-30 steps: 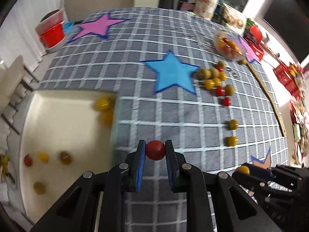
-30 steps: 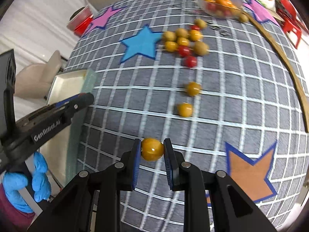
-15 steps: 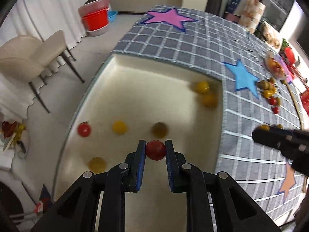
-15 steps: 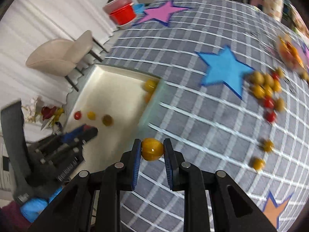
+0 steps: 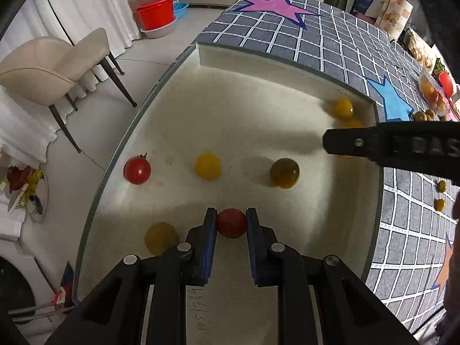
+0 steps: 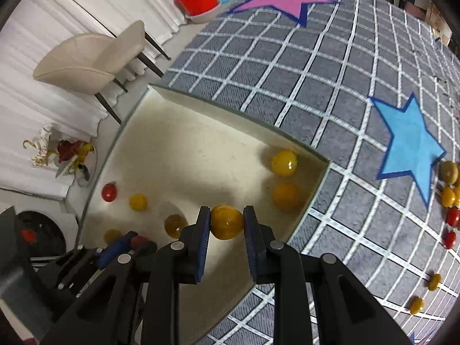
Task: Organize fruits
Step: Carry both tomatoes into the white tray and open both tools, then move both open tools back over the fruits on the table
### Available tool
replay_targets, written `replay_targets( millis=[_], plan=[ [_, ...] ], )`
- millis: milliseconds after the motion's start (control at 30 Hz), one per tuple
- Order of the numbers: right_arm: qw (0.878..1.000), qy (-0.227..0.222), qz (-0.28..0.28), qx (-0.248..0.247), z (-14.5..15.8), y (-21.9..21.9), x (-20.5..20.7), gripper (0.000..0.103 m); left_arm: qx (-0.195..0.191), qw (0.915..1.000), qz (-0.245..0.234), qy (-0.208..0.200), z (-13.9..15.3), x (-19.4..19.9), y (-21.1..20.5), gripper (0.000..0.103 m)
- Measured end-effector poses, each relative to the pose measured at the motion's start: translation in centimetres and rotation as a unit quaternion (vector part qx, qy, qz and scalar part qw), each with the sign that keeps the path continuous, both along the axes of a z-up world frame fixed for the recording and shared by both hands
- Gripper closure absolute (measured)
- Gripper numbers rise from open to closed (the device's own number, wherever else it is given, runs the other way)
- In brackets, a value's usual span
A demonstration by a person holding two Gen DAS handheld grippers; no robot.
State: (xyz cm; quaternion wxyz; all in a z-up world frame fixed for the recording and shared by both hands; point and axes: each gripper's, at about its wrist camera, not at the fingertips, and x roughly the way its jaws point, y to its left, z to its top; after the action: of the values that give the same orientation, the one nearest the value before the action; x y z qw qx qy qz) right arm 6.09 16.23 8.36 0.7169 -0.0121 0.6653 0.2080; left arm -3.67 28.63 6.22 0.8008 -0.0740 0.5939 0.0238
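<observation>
A red tomato (image 5: 231, 223) is clamped between the fingers of the left gripper (image 5: 231, 225) above the cream tray (image 5: 244, 57); a yellow tomato (image 6: 226, 222) is gripped by the right gripper (image 6: 226, 224) over the tray's near corner, where six fruits are scattered

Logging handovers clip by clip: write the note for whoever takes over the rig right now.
Left gripper: shut on a red tomato, over the near part of the tray.
Right gripper: shut on a yellow tomato, above the tray's near right corner.
Done: six fruits lie in the tray: a red one, four yellow and a darker olive one.
Left: release both held tomatoes into the tray, then fetch the fruits still on the cloth: the cluster by the blue star and two strays nearer.
</observation>
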Motion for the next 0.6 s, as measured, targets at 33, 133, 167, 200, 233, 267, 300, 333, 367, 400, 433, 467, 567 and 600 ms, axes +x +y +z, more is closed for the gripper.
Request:
replay_targets(
  millis=[33, 133, 167, 200, 233, 267, 300, 333, 367, 400, 433, 467, 567, 600],
  plan=[
    [1.000, 0.004, 0.001, -0.003, -0.3, 0.1, 0.1, 0.078, 0.000, 1.0000, -0.001, 0.000, 0.0, 0.0, 0.0, 0.082],
    [1.000, 0.014, 0.004, -0.012, -1.4, 0.4, 0.3, 0.077, 0.001, 1.0000, -0.002, 0.001, 0.0, 0.1, -0.2, 0.082],
    [1.000, 0.011, 0.005, -0.013, -1.4, 0.4, 0.3, 0.077, 0.001, 1.0000, -0.002, 0.001, 0.0, 0.2, -0.2, 0.082],
    [1.000, 0.009, 0.008, -0.015, -1.5, 0.5, 0.3, 0.077, 0.001, 1.0000, -0.002, 0.001, 0.0, 0.2, -0.2, 0.082],
    [1.000, 0.008, 0.009, -0.016, -1.5, 0.6, 0.2, 0.077, 0.002, 1.0000, -0.002, 0.001, 0.0, 0.2, -0.2, 0.082],
    [1.000, 0.008, 0.011, -0.017, -1.6, 0.8, 0.2, 0.077, 0.003, 1.0000, -0.002, 0.001, 0.0, 0.2, -0.3, 0.082],
    [1.000, 0.009, 0.012, -0.017, -1.7, 0.8, 0.2, 0.077, 0.005, 1.0000, -0.003, 0.001, 0.0, 0.2, -0.3, 0.082],
    [1.000, 0.009, 0.012, -0.017, -1.7, 1.0, 0.3, 0.077, 0.008, 1.0000, -0.004, 0.001, 0.0, 0.2, -0.4, 0.082],
    [1.000, 0.010, 0.013, -0.017, -1.8, 1.0, 0.3, 0.077, 0.010, 0.9999, -0.005, 0.001, 0.0, 0.2, -0.5, 0.081],
    [1.000, 0.010, 0.014, -0.015, -1.8, 1.0, 0.3, 0.077, 0.013, 0.9999, -0.007, 0.001, 0.1, 0.2, -0.6, 0.081],
    [1.000, 0.011, 0.015, -0.014, -2.0, 1.2, 0.6, 0.077, 0.017, 0.9998, -0.009, 0.001, 0.1, 0.3, -0.7, 0.080],
    [1.000, 0.011, 0.015, -0.013, -1.9, 1.2, 0.6, 0.076, 0.023, 0.9997, -0.010, 0.000, 0.1, 0.2, -0.9, 0.070],
    [1.000, 0.017, 0.018, -0.001, -1.8, 0.9, 0.6, 0.062, 0.029, 0.9994, -0.006, -0.017, 0.7, -0.1, -0.9, 0.017],
    [1.000, 0.018, 0.019, 0.003, -1.6, 0.9, 0.7, 0.058, 0.032, 0.9991, -0.006, -0.026, 1.0, -0.3, -0.9, 0.017]
  ],
)
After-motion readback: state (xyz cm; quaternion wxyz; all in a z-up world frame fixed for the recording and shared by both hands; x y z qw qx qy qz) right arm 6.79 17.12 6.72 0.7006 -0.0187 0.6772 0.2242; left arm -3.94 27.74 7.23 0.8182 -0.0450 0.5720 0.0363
